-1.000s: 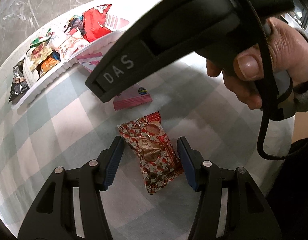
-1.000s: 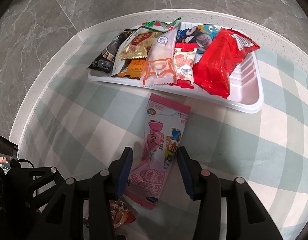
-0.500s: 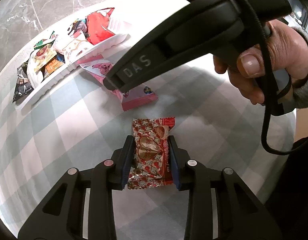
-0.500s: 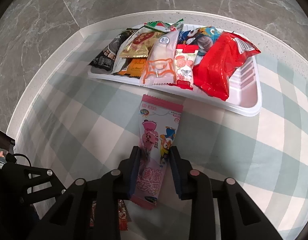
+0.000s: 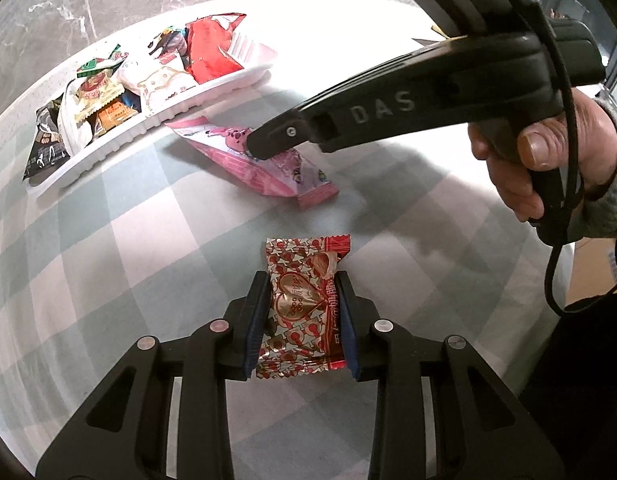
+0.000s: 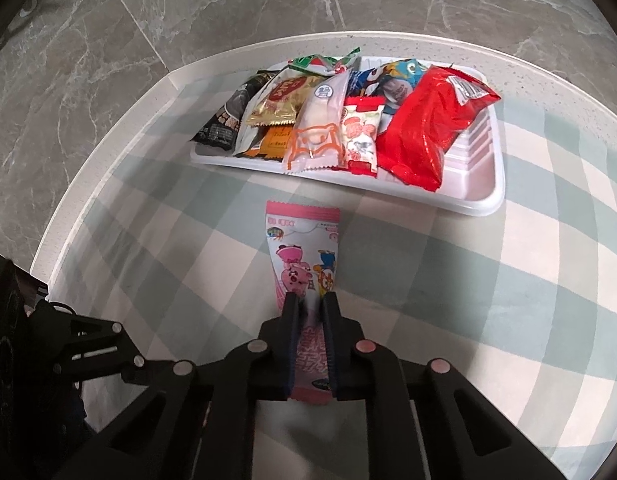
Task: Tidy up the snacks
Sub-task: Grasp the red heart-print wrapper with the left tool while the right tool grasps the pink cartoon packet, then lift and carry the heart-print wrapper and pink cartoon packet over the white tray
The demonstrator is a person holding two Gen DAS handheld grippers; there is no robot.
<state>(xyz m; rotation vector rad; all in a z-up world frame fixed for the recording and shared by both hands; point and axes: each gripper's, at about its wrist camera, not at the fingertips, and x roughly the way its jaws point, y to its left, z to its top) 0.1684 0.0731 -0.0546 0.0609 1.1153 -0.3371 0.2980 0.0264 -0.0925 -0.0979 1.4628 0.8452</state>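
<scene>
My left gripper is shut on a red and gold heart-print candy packet and holds it over the checked tablecloth. My right gripper is shut on a pink cartoon snack packet, pinching its near half; the packet's far end points at the tray. In the left wrist view the pink packet lies under the right gripper's black body. A white tray holds several snack packets, with a large red bag at its right.
The round table has a pale green and white checked cloth and a white rim. Grey marble floor lies beyond. The tray's right end shows bare ribbed bottom. The left gripper's body sits at the lower left.
Both grippers closed from open onto their packets: the left on the heart-print candy, the right on the pink packet. Both packets have turned to line up with the fingers.
</scene>
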